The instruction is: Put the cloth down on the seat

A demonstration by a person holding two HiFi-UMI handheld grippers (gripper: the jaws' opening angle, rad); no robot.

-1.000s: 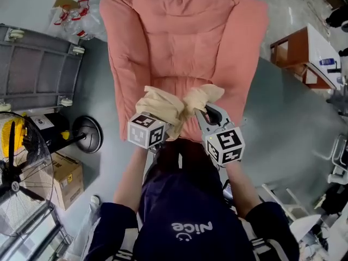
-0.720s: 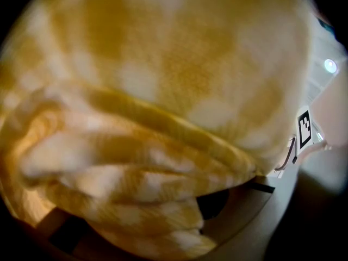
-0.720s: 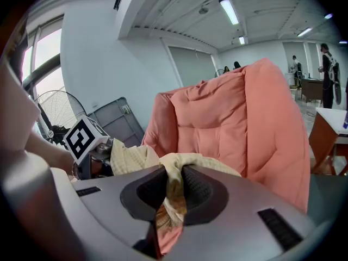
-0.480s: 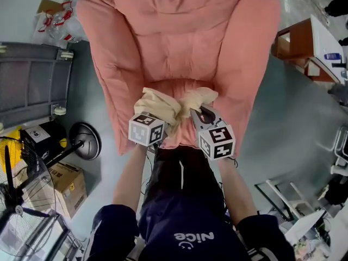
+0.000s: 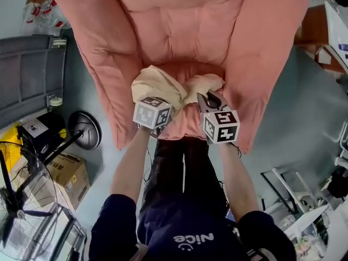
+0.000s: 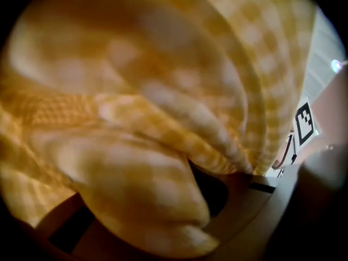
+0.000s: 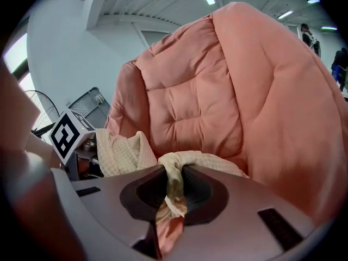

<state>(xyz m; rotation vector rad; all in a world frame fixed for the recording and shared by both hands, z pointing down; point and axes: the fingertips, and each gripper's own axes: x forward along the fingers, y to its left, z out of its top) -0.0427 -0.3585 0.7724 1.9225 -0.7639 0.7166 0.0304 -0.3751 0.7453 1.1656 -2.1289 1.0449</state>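
Observation:
A pale yellow checked cloth (image 5: 163,84) is bunched between both grippers, just above the front of the pink armchair's seat (image 5: 187,69). My left gripper (image 5: 157,110) is shut on the cloth's left part; in the left gripper view the cloth (image 6: 141,118) fills nearly the whole picture and hides the jaws. My right gripper (image 5: 205,99) is shut on the cloth's right end, and a pinched fold of cloth (image 7: 173,184) shows between its jaws. The armchair's padded back (image 7: 190,102) rises straight ahead in the right gripper view.
A grey flat cart (image 5: 30,75) and a fan's round base (image 5: 87,130) stand left of the chair. Farther down on that side are a cardboard box (image 5: 68,181) and a wire fan guard (image 5: 19,200). A wooden desk (image 5: 318,31) is at the right.
The person has stepped closer to the armchair. Both grippers, still holding the cloth, have moved forward over the seat's front edge.

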